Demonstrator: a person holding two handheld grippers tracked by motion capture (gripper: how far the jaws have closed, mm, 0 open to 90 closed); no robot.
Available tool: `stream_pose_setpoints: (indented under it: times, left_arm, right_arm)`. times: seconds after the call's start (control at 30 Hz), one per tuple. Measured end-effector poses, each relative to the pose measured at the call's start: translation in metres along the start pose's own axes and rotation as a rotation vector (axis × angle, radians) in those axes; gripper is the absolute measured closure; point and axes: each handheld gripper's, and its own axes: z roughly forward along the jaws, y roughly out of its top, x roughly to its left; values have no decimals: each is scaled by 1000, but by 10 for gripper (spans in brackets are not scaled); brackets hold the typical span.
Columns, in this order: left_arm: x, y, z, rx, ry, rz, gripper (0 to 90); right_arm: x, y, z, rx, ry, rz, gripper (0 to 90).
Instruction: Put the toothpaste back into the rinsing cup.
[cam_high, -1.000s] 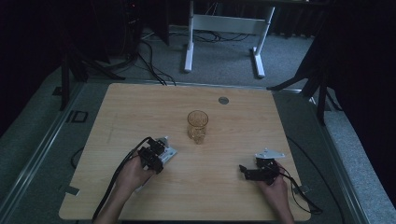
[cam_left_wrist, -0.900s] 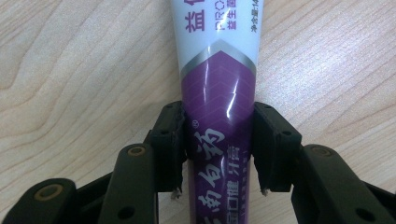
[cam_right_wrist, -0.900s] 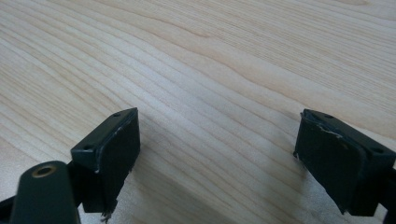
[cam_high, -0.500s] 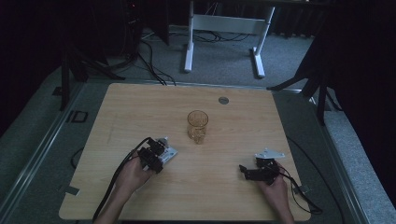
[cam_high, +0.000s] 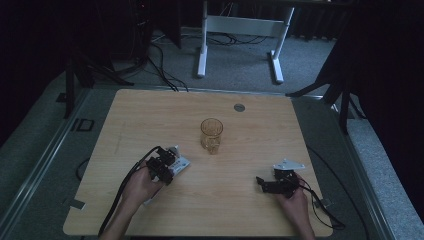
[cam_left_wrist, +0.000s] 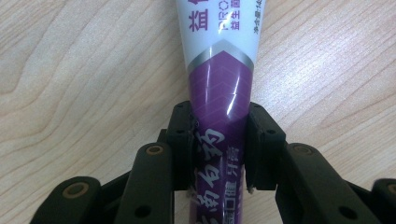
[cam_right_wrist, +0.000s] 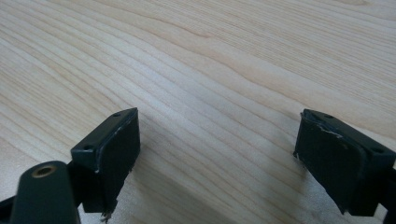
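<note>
Toothpaste tube (cam_left_wrist: 219, 93) lies flat on the table (cam_high: 300, 130) at near left, where the left hand-held gripper (cam_left_wrist: 219, 144) has just been closing and now pinches its purple end; lifting is not yet done. Right hand-held gripper (cam_right_wrist: 215, 158) rests wide open and empty at near right. An amber glass (cam_high: 211, 135) stands mid-table, with bare wood all around and the edges well clear
</note>
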Motion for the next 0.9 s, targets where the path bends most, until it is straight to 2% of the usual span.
stream_pose_setpoints:
  times: [0.2, 0.7, 0.9]
  left_arm:
    - [0, 0, -1, 0, 5, 1, 686]
    - [2, -3, -15, -50, 14, -10, 688]
    - [1, -3, -22, -76, 35, -10, 689]
  right_arm:
    - [0, 0, 0, 0, 0, 0, 138]
    - [0, 0, 0, 0, 0, 0, 139]
    - [0, 0, 0, 0, 0, 0, 138]
